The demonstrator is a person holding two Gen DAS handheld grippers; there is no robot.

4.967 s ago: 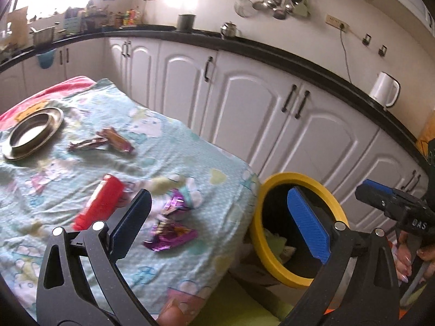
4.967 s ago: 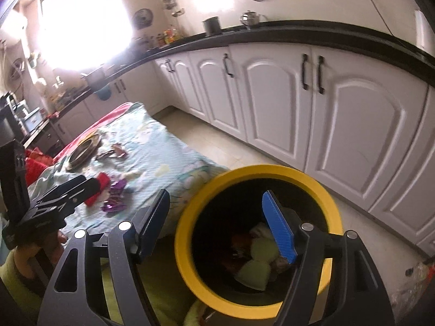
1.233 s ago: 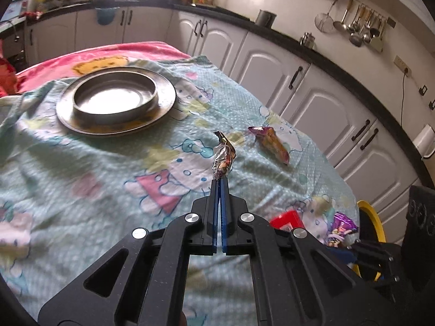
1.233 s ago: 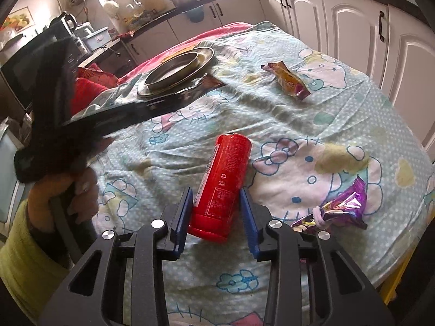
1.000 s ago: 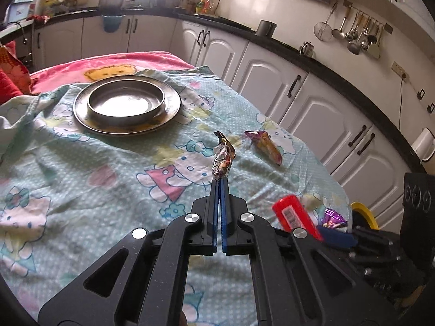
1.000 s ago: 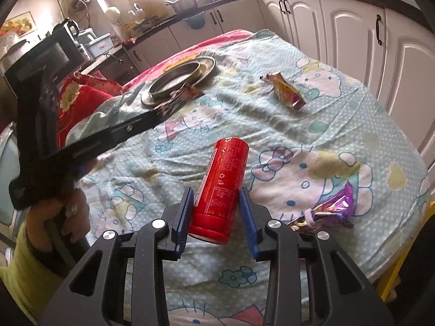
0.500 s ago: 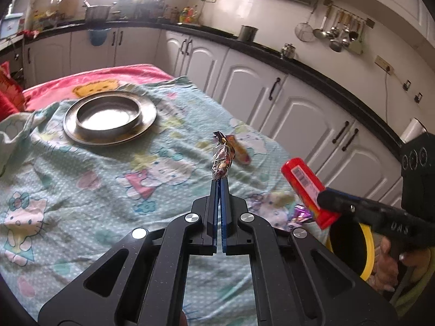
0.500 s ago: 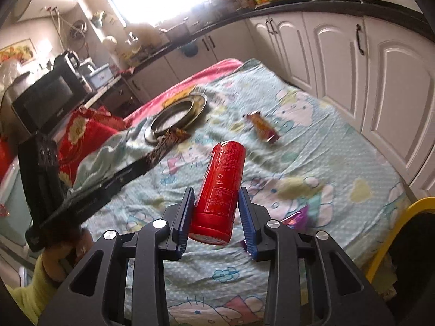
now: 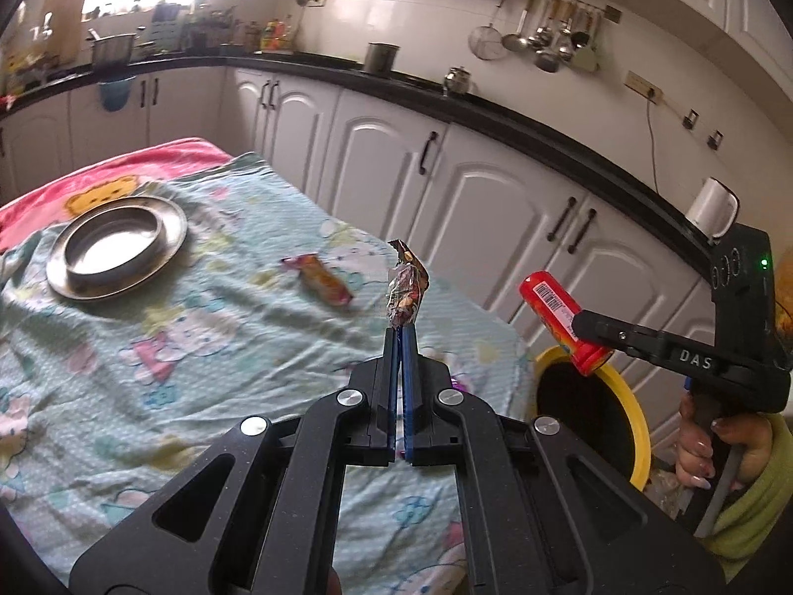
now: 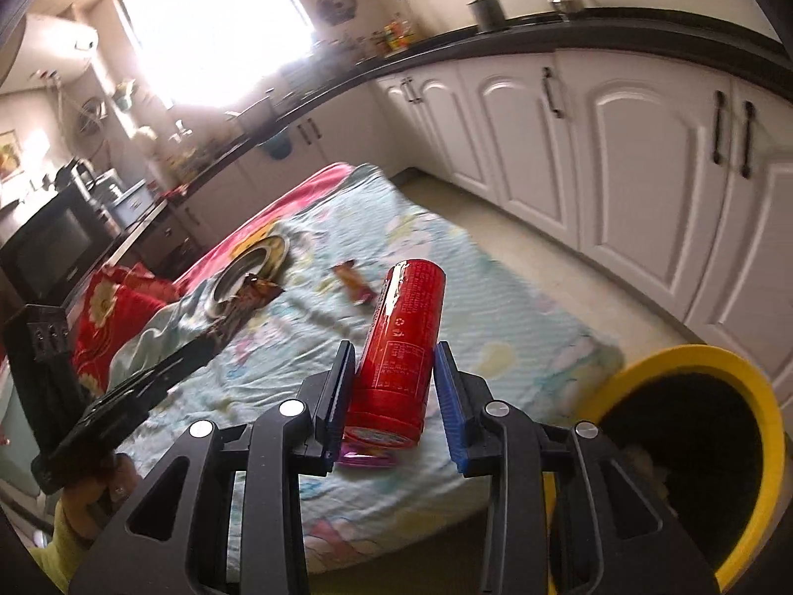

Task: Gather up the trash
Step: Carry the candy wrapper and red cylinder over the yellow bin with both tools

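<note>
My left gripper [image 9: 399, 334] is shut on a crumpled brown wrapper [image 9: 406, 292], which sticks up above the bed. My right gripper [image 10: 395, 377] is shut on a red can [image 10: 401, 347] and holds it in the air above the bed's near edge. In the left wrist view the red can [image 9: 560, 312] hangs just over the rim of the yellow bin [image 9: 639, 426]. The yellow bin [image 10: 753, 396] stands on the floor at the bed's corner, with trash inside. An orange wrapper [image 9: 322, 283] lies on the blanket. A purple wrapper [image 10: 364, 458] peeks out under the can.
A steel plate [image 9: 116, 245] sits at the far end of the patterned blanket [image 9: 148, 347]. White cabinets [image 9: 495, 198] under a black counter run along the far side. A person's hand [image 9: 713, 446] in a green sleeve holds the right gripper's handle.
Both grippers have swung away from the bed's middle toward the yellow bin, rising a little. The red can went from lying on the blanket to hanging over the bin's rim; the wrapper stays pinched.
</note>
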